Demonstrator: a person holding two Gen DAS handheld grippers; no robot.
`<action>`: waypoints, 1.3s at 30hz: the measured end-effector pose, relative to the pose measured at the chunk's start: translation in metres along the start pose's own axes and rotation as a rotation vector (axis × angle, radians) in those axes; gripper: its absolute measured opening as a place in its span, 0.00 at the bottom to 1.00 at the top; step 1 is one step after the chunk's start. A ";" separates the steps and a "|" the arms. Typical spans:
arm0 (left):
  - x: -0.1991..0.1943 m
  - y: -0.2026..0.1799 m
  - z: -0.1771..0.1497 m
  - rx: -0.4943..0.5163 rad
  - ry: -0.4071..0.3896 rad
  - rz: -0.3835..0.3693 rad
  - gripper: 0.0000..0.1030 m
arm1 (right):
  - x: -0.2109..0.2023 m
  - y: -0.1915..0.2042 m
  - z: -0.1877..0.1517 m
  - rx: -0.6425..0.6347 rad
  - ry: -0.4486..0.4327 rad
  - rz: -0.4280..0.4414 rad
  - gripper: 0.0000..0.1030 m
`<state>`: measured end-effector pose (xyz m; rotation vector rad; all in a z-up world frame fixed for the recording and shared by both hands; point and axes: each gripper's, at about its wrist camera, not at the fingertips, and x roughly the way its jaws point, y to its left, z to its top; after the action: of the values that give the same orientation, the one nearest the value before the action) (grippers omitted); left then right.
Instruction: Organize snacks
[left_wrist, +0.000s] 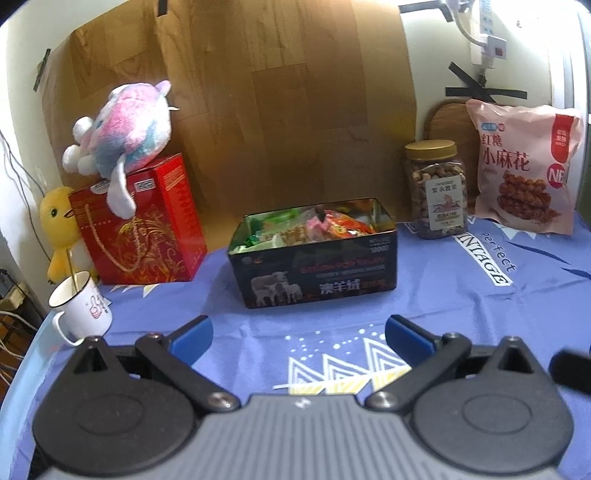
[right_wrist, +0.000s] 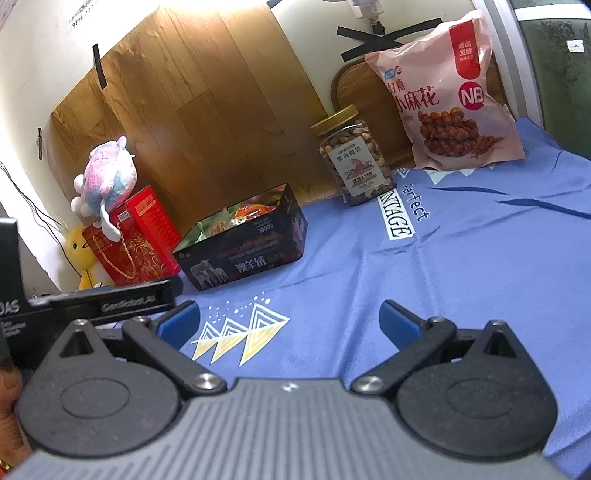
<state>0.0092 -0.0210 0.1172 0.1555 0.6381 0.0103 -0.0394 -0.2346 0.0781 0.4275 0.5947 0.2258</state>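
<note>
Here's the black tin box (left_wrist: 314, 258), rectangular, lid off, glossy sides printed with sheep, packed to the brim with crinkly wrapped snacks (left_wrist: 306, 225) in green, orange and pink. It sits toward the back edge of the counter (left_wrist: 443, 295), roughly mid-width, on a smooth blue printed cloth. Out toward the back right corner stands a clear plastic jar of nuts (left_wrist: 436, 192) with a round gold screw lid, and just beside it a puffy pink bag of fried dough twists (left_wrist: 524, 166) leans against the wall. Over at the back left corner, a glossy red gift box (left_wrist: 144, 221) with a gold cord handle carries a fuzzy pastel plush toy (left_wrist: 122, 125) on top; a yellow plush chick (left_wrist: 61, 236) peeks out beside it. Near the left edge, a white enamel mug (left_wrist: 79, 306) with a dark rim holds a thin stick. Left tool (left_wrist: 299, 336) hovers low over the cloth, blue pads spread wide, nothing between them. Right tool (right_wrist: 290, 321) likewise splayed apart and empty, above the triangle print, well short of the tin.
</note>
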 end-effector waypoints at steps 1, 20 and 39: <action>-0.001 0.007 0.001 -0.007 0.005 -0.005 1.00 | 0.000 0.000 0.003 -0.004 0.000 0.003 1.00; -0.044 0.125 0.033 -0.164 -0.081 0.193 1.00 | -0.025 0.006 0.076 -0.131 -0.127 -0.059 1.00; -0.121 0.134 0.134 -0.148 -0.322 0.211 1.00 | -0.119 0.114 0.226 -0.282 -0.419 0.061 1.00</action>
<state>-0.0031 0.0856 0.3144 0.0777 0.2954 0.2310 -0.0127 -0.2451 0.3560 0.2094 0.1344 0.2646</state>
